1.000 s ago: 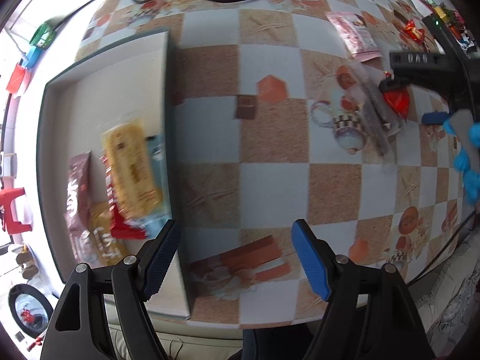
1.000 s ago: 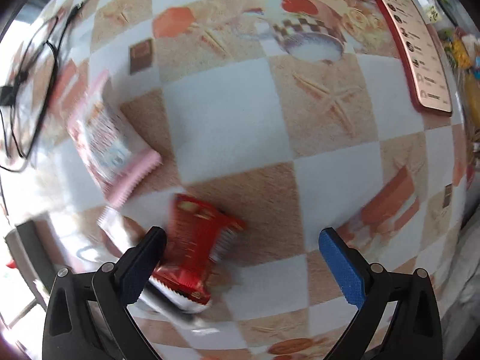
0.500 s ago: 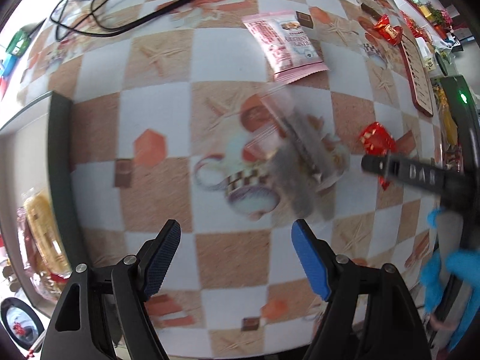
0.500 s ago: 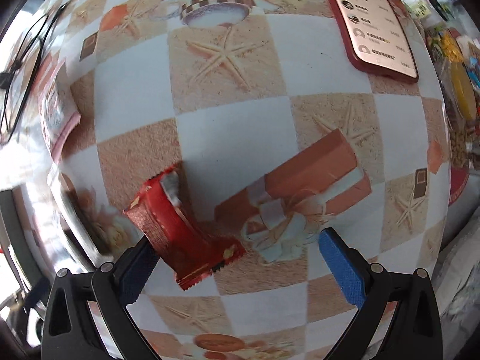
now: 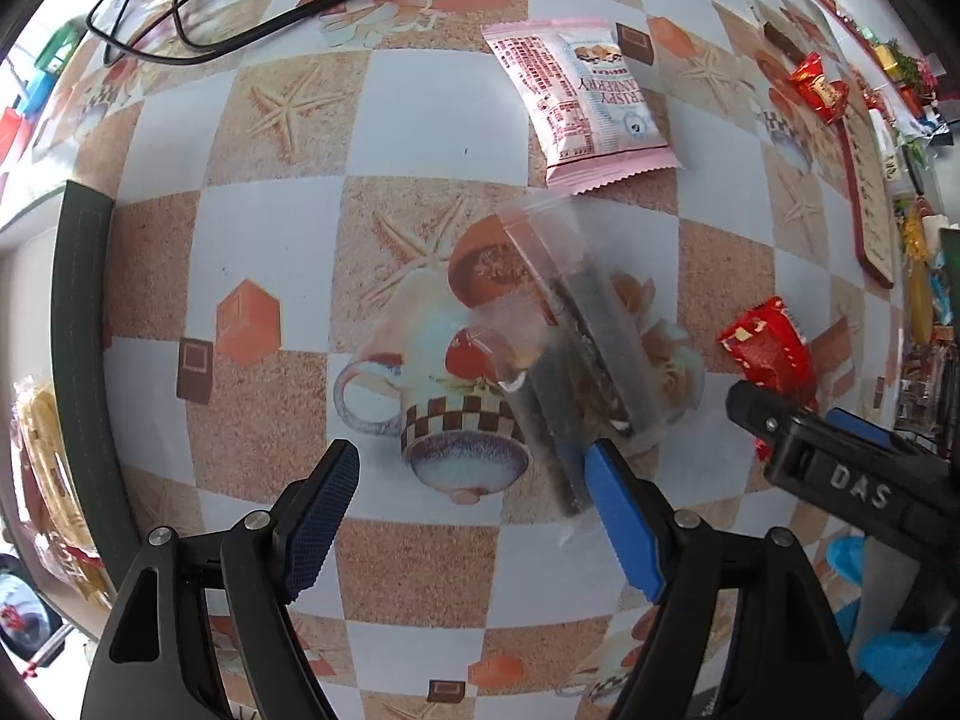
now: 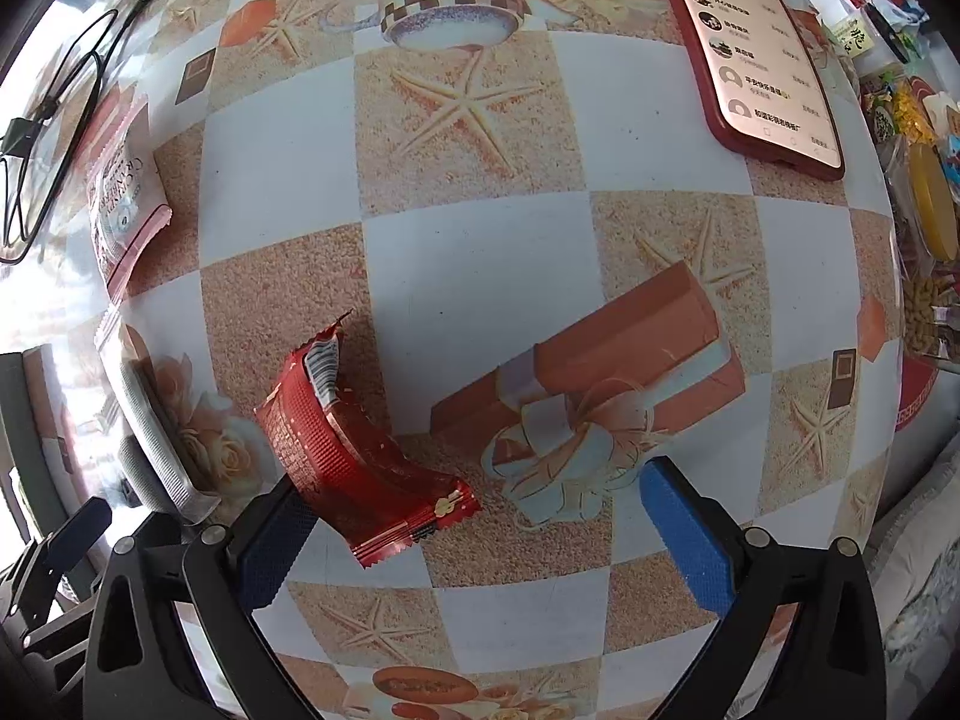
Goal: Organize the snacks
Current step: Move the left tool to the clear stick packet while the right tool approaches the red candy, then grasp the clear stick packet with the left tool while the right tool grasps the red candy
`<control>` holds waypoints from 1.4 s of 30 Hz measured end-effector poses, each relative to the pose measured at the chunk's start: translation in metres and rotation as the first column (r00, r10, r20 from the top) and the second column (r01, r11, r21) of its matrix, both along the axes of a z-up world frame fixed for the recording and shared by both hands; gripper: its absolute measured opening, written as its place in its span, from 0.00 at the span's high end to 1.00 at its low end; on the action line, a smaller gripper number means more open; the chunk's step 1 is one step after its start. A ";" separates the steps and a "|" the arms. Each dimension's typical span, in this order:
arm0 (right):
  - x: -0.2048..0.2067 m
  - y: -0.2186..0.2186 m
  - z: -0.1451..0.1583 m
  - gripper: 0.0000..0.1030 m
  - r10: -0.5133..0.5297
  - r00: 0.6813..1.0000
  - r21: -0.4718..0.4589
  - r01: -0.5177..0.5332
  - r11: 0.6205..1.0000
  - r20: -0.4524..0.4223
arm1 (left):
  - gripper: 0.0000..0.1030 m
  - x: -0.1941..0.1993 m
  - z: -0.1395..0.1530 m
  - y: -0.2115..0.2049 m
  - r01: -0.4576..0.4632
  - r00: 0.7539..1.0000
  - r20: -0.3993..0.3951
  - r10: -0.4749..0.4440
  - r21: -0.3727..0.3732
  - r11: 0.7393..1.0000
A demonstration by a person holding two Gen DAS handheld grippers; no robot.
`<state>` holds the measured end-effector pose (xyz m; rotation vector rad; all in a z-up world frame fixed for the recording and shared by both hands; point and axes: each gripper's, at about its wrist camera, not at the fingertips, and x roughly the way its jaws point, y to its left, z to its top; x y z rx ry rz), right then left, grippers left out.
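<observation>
L gripper [image 5: 471,513]: I've swung it off the tray [image 5: 81,324] w/ stowed snacks; jaws wide, empty, now over clear packet [image 5: 576,360] on tabletop [image 5: 420,120], likely next pick. R gripper [image 6: 480,531]: shifted over red wrapper [image 6: 354,450], jaws apart, nothing gripped; wrapper by left jaw, contact unclear. Pink pouch [image 5: 585,99] awaits, well apart.

On the desk [image 5: 420,120] lie one pink snack packet [image 5: 579,99], two red snack packets [image 5: 771,351] [image 5: 816,87], one clear packet [image 5: 576,360] with dark contents, one phone [image 6: 759,42], and one tray [image 5: 81,324].
</observation>
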<state>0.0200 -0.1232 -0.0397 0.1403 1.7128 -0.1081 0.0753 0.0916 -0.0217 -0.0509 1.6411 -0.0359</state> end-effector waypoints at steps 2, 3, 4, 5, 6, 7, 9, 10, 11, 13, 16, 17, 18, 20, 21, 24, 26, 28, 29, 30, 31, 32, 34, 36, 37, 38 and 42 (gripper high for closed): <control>0.000 0.000 0.000 0.00 0.000 1.000 0.000 0.000 1.000 0.000 | 0.22 0.003 -0.005 -0.004 0.017 1.000 -0.003 -0.017 0.039 0.999; -0.001 0.001 -0.001 0.00 0.001 1.000 0.000 -0.001 1.000 0.000 | 0.22 0.004 -0.007 -0.004 0.023 1.000 -0.006 -0.022 0.054 0.998; -0.001 0.001 -0.001 0.00 0.002 1.000 0.000 -0.002 1.000 0.000 | 0.20 0.006 -0.010 -0.005 0.025 1.000 -0.007 -0.024 0.066 0.998; -0.002 0.001 -0.001 0.00 0.004 1.000 -0.001 -0.004 1.000 0.002 | 0.20 0.006 -0.010 -0.006 0.018 1.000 0.003 -0.018 0.064 0.998; -0.001 0.002 0.003 0.00 0.004 1.000 -0.001 -0.004 1.000 0.004 | 0.20 0.004 -0.012 -0.010 0.015 1.000 0.009 -0.015 0.063 0.998; -0.001 0.002 0.004 0.00 0.003 1.000 -0.002 -0.003 1.000 0.007 | 0.19 0.007 -0.013 -0.001 0.016 1.000 0.011 -0.017 0.063 0.998; -0.002 0.003 0.005 0.00 0.003 1.000 -0.004 -0.003 1.000 0.015 | 0.18 0.011 -0.014 -0.003 0.025 0.999 0.024 -0.027 0.068 0.997; -0.002 0.002 0.006 0.00 0.003 1.000 -0.004 -0.003 1.000 0.017 | 0.18 0.015 -0.012 0.003 0.031 0.999 0.031 -0.033 0.068 0.997; -0.002 0.002 0.006 0.00 0.003 1.000 -0.004 -0.003 1.000 0.016 | 0.18 0.017 -0.011 0.003 0.037 0.998 0.039 -0.040 0.070 0.997; -0.002 0.003 0.005 0.00 0.007 1.000 -0.002 -0.007 1.000 0.006 | 0.18 0.020 -0.011 0.000 0.037 0.998 0.043 -0.040 0.070 0.997; 0.003 0.004 0.004 0.00 0.032 0.999 0.002 -0.032 0.999 -0.024 | 0.18 0.024 -0.012 -0.002 0.026 0.999 0.043 -0.029 0.068 0.997; 0.005 0.006 0.003 0.00 0.046 0.998 0.004 -0.046 0.999 -0.032 | 0.18 0.021 -0.009 0.000 0.026 0.999 0.045 -0.029 0.068 0.997; 0.006 0.007 0.003 0.00 0.067 0.997 0.004 -0.067 0.998 -0.036 | 0.18 0.023 -0.010 -0.001 0.026 0.999 0.045 -0.029 0.068 0.997; 0.008 0.011 0.003 0.00 0.107 0.994 0.003 -0.107 0.994 -0.035 | 0.18 0.023 -0.012 -0.003 0.028 0.998 0.047 -0.032 0.070 0.997; 0.010 0.013 0.004 0.00 0.126 0.991 0.002 -0.126 0.992 -0.033 | 0.18 0.022 -0.012 -0.002 0.031 0.998 0.049 -0.034 0.071 0.997; 0.011 0.016 0.006 0.00 0.160 0.987 -0.001 -0.160 0.987 -0.027 | 0.23 0.012 -0.010 0.000 0.038 0.997 0.058 -0.042 0.074 0.997; 0.009 0.020 0.007 0.00 0.187 0.982 -0.001 -0.187 0.982 -0.018 | 0.29 0.006 -0.005 0.002 0.048 0.997 0.061 -0.052 0.071 0.996; 0.006 0.026 0.009 0.00 0.216 0.976 0.002 -0.216 0.976 -0.007 | 0.32 0.003 -0.004 0.006 0.066 0.996 0.061 -0.070 0.073 0.995; 0.003 0.031 0.010 0.00 0.237 0.972 0.002 -0.237 0.972 0.003 | 0.32 0.002 -0.004 0.009 0.069 0.995 0.062 -0.074 0.074 0.995; 0.001 0.035 0.011 0.00 0.257 0.966 -0.003 -0.257 0.966 0.020 | 0.31 0.000 -0.004 0.013 0.068 0.995 0.063 -0.072 0.071 0.995; -0.002 0.038 0.013 0.00 0.267 0.963 -0.008 -0.267 0.964 0.039 | 0.30 -0.001 -0.004 0.018 0.062 0.996 0.064 -0.066 0.067 0.996; -0.005 0.039 0.015 0.00 0.266 0.962 -0.013 -0.266 0.964 0.064 | 0.29 -0.002 -0.005 0.021 0.058 0.996 0.066 -0.062 0.066 0.996; -0.012 0.039 0.018 0.00 0.254 0.961 -0.020 -0.253 0.967 0.110 | 0.25 -0.003 -0.006 0.027 0.045 0.996 0.070 -0.050 0.069 0.997; -0.013 0.040 0.019 0.00 0.255 0.959 -0.022 -0.254 0.967 0.123 | 0.23 -0.003 -0.007 0.028 0.038 0.997 0.071 -0.043 0.072 0.997; -0.012 0.040 0.019 0.00 0.256 0.959 -0.021 -0.255 0.967 0.118 | 0.23 -0.003 -0.007 0.028 0.037 0.996 0.072 -0.042 0.072 0.997; -0.010 0.041 0.019 0.00 0.260 0.959 -0.020 -0.260 0.966 0.111 | 0.23 -0.002 -0.007 0.027 0.038 0.996 0.073 -0.043 0.072 0.997; -0.001 0.041 0.018 0.00 0.285 0.956 -0.011 -0.285 0.959 0.072 | 0.23 0.002 -0.008 0.016 0.045 0.996 0.068 -0.050 0.070 0.997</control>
